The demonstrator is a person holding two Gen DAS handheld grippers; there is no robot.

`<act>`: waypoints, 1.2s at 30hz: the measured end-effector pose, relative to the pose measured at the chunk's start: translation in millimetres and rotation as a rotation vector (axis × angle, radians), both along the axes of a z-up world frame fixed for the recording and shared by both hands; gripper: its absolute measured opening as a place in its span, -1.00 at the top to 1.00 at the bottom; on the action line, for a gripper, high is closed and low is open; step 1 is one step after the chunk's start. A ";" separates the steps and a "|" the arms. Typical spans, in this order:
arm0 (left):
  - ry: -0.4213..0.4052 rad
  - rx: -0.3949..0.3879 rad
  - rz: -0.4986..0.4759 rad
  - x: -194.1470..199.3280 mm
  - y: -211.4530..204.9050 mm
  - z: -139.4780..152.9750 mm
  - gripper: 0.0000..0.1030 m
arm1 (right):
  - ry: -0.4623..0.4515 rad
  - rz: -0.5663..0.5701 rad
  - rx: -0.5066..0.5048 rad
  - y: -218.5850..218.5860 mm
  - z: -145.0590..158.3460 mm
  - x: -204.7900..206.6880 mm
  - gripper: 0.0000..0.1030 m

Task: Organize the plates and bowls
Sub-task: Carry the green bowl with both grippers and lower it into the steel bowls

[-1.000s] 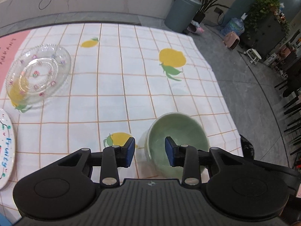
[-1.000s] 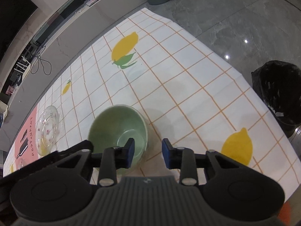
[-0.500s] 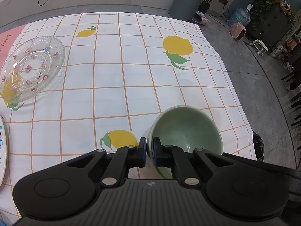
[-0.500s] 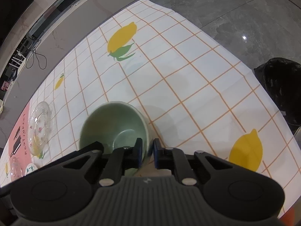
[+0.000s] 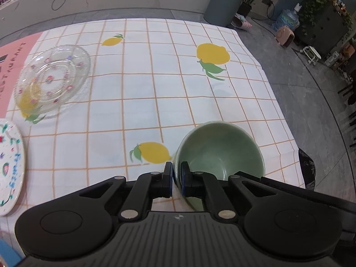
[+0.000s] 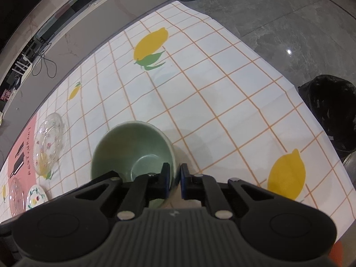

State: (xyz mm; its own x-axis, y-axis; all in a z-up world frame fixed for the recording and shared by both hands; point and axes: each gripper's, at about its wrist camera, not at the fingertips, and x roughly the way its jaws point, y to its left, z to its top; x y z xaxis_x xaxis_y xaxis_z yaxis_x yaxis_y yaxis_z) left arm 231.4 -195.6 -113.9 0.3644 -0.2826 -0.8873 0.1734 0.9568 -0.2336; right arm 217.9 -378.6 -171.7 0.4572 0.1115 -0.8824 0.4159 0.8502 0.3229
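Observation:
A pale green bowl (image 5: 219, 149) (image 6: 131, 149) sits near the front right of the lemon-print tablecloth (image 5: 138, 84). My left gripper (image 5: 176, 173) is shut on the bowl's left rim, one pad outside and one inside. My right gripper (image 6: 174, 175) is shut on the bowl's right rim in the same way. A clear glass plate (image 5: 52, 79) (image 6: 49, 143) with small flowers lies at the far left. A white painted plate (image 5: 9, 166) (image 6: 35, 197) lies at the left edge, nearer to me.
A second clear plate (image 6: 16, 197) lies on the pink mat (image 6: 22, 155) at the left. A black bin bag (image 6: 329, 115) stands off the table's right edge. A grey bin (image 5: 223, 2) and plants stand on the floor beyond the table.
Both grippers went from open, straddling the bowl's rim on opposite sides, to shut on that rim. The bowl appears slightly tilted and raised compared with before.

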 end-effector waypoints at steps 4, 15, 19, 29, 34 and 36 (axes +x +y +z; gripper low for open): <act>-0.016 0.000 0.032 -13.9 11.8 16.8 0.87 | -0.021 0.017 0.004 8.9 10.7 -10.5 0.88; -0.080 0.007 0.160 -62.1 77.4 77.5 0.86 | -0.112 0.126 0.031 64.2 62.2 -49.4 0.88; -0.116 0.006 0.227 -79.4 110.1 97.8 0.86 | -0.141 0.190 0.044 94.9 79.8 -61.1 0.88; -0.130 -0.024 0.381 -121.1 200.2 123.4 0.84 | -0.181 0.374 0.060 181.6 112.4 -84.5 0.88; -0.110 -0.011 0.420 -137.2 226.5 119.0 0.83 | -0.156 0.451 0.074 214.6 112.5 -92.7 0.87; -0.092 -0.014 0.431 -143.6 235.3 113.8 0.83 | -0.141 0.472 0.078 223.6 109.0 -94.3 0.88</act>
State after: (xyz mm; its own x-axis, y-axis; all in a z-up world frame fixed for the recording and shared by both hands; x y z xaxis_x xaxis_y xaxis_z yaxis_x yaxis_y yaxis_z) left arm 87.8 39.7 -0.1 0.5286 -0.0999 -0.8430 -0.2201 0.9430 -0.2497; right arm 123.6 -155.0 -62.6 0.4552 0.3984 -0.7963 -0.0603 0.9061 0.4188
